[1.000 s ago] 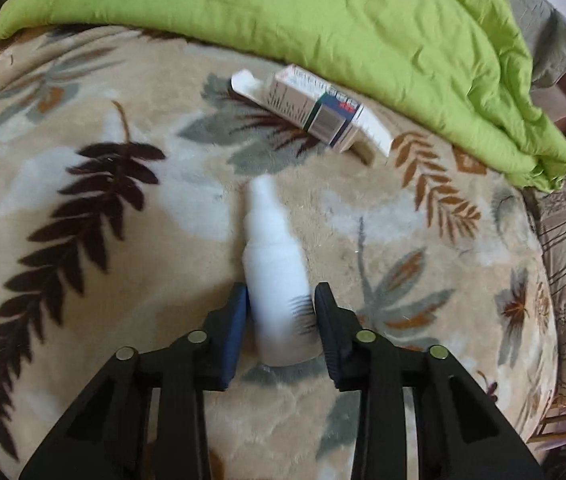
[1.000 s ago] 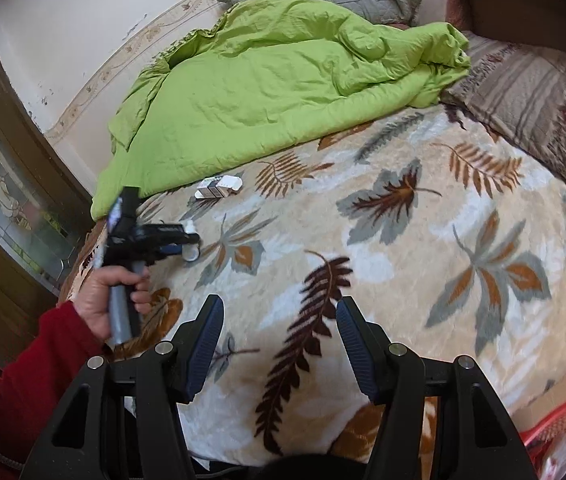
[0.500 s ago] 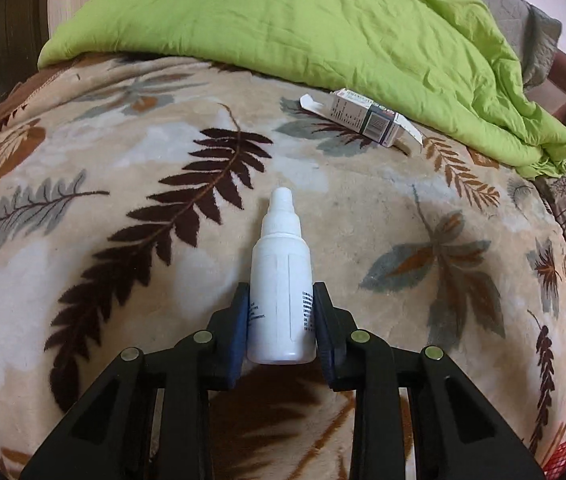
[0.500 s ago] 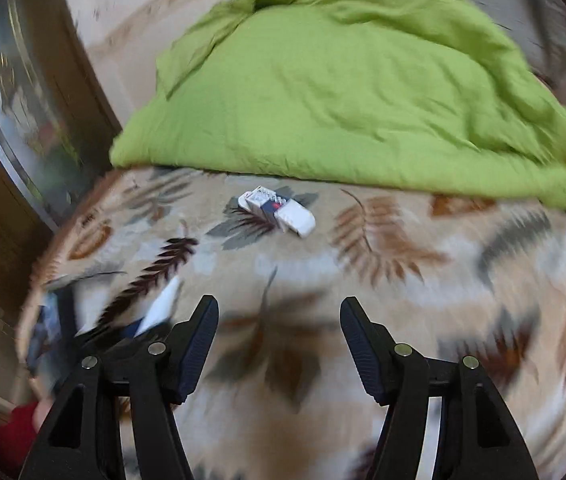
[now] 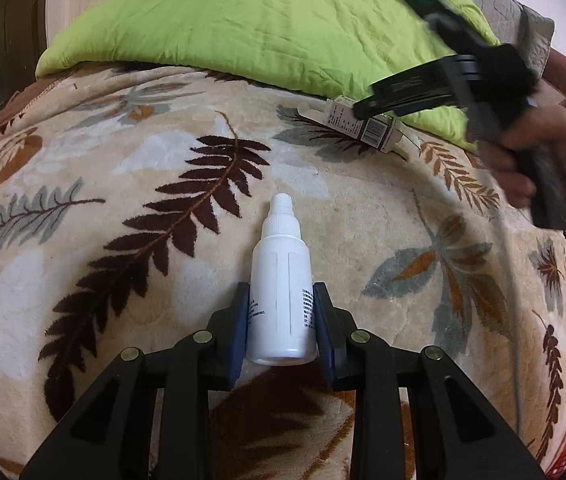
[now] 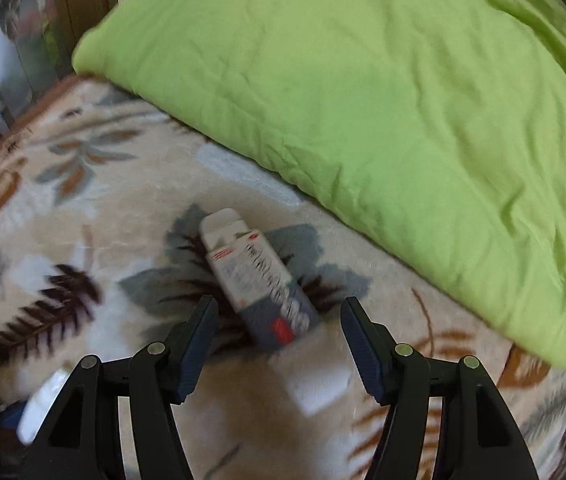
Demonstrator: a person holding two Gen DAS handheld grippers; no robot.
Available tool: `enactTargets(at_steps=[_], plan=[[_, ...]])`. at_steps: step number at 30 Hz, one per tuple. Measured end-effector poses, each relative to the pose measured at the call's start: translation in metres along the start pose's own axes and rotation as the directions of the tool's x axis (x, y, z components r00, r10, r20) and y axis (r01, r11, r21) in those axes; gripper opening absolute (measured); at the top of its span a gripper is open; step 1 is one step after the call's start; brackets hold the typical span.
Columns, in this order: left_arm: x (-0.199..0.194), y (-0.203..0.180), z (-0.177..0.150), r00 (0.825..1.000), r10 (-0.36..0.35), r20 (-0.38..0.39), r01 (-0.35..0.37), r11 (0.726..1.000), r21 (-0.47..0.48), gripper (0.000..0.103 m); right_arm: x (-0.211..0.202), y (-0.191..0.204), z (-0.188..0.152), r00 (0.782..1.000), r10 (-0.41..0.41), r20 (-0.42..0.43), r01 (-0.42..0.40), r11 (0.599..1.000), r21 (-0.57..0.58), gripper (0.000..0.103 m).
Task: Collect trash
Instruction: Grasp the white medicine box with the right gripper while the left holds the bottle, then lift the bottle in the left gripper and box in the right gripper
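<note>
Leaf-patterned blanket (image 5: 163, 240) covered the bed; my left gripper (image 5: 281, 322) was clamped on the white bottle (image 5: 281, 280); my right gripper (image 6: 279, 340) hung spread just above the carton (image 6: 259, 280), lying skewed between its fingers; closing could push it aside.

1. Between our left gripper's (image 5: 281, 322) fingers sits the white plastic dropper bottle (image 5: 281, 280), filling the gap; nothing else fits there.
2. Ahead and to the left of it, we see only open leaf-patterned plush blanket (image 5: 131, 208).
3. Ahead and to the right, our right gripper (image 5: 367, 110) and the hand (image 5: 539, 160) holding it block the way.
4. Between our right gripper's (image 6: 279, 332) spread fingers lies the small printed cardboard box (image 6: 259, 280), with room either side.
5. Just beyond the box, the rumpled lime-green quilt (image 6: 363, 80) walls off the far and right side.
</note>
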State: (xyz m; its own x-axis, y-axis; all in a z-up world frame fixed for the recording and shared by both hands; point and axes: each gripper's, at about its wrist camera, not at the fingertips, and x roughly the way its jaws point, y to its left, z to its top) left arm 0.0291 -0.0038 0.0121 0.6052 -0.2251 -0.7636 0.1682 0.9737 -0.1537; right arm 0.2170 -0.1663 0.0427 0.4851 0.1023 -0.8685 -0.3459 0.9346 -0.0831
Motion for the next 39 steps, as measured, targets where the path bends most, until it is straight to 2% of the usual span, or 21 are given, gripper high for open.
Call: enactTargets(at_steps=[3,5,6,8,10,13,16,21,25,30,35,39], plan=[[0.0,-0.001,-0.001,1.0,0.003,0.002,-0.003,1.0,0.003,0.029,0.02,-0.001,0.005,0.999,0.02,-0.045,-0.02,1.0,0.004,0.065],[-0.001,-0.001,-0.001,1.0,0.005,0.003,-0.005,1.0,0.005,0.029,0.024,-0.001,0.001,0.999,0.016,-0.048,-0.016,1.0,0.012,0.051],[-0.001,-0.001,-0.001,1.0,0.006,0.003,-0.006,1.0,0.006,0.029,0.024,0.0,-0.001,0.998,0.022,-0.052,-0.021,1.0,0.017,0.048],[-0.001,-0.002,-0.001,1.0,0.008,0.006,-0.008,1.0,0.008,0.029,0.016,0.002,-0.009,1.0,-0.011,-0.028,0.012,0.999,0.038,0.045],[-0.001,-0.002,-0.001,1.0,0.007,0.007,-0.007,1.0,0.01,0.029,0.001,0.001,-0.022,1.0,-0.01,-0.003,0.01,0.996,0.083,0.043],[-0.002,-0.002,0.0,1.0,0.001,0.009,-0.002,1.0,0.01,0.029,-0.035,-0.002,-0.051,0.999,-0.016,0.035,0.009,0.981,0.196,0.043],[-0.004,-0.003,-0.001,1.0,-0.004,0.016,0.003,1.0,0.017,0.029,-0.083,0.003,-0.098,0.996,-0.003,0.09,-0.023,0.958,0.285,0.043],[-0.008,-0.006,-0.001,0.999,-0.005,0.034,0.004,1.0,0.029,0.029,-0.158,0.016,-0.174,0.985,0.019,0.171,-0.085,0.917,0.39,0.043],[-0.026,-0.009,-0.005,0.996,0.012,0.089,-0.016,0.999,0.047,0.029,-0.215,0.039,-0.239,0.968,0.052,0.247,-0.158,0.887,0.434,0.043],[-0.057,-0.026,-0.021,0.99,0.023,0.138,-0.038,0.994,0.106,0.029,-0.259,0.068,-0.295,0.949,0.06,0.31,-0.198,0.878,0.436,0.043],[-0.104,-0.045,-0.052,0.981,0.012,0.192,-0.048,0.982,0.183,0.029,-0.278,0.085,-0.327,0.937,-0.022,0.349,-0.152,0.873,0.464,0.043],[-0.14,-0.056,-0.072,0.974,0.0,0.227,-0.054,0.972,0.231,0.029,-0.28,0.093,-0.34,0.927,0.025,0.375,-0.219,0.848,0.483,0.043]])
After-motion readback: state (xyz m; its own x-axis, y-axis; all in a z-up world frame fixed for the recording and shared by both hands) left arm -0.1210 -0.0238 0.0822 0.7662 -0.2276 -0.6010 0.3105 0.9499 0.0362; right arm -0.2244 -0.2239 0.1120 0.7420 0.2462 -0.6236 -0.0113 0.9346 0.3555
